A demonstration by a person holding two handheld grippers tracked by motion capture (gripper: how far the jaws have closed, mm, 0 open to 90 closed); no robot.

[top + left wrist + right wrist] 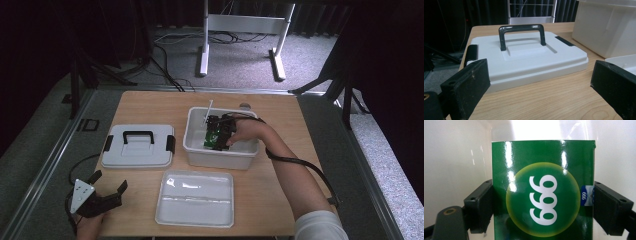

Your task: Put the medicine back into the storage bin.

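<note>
Glossy green card is what the right gripper (544, 202) is clamping: a green box (543, 190) with a yellow disc and white numerals, its two side edges sitting against the black jaws. Judging by its sheen, the box is probably light and stiff but slippery, and thin enough to dent, so the narrow sides, low and square, look like the safest place to be gripping it. Nearest the person, at the table's near left corner, the left gripper (107, 180) is resting with its jaws spread wide and empty, facing the white lid (524, 58) with its black handle (522, 35). Farther off, to the right, the box is sitting inside the white bin (197, 150), leaning, with the right gripper reaching down into the bin around it.
</note>
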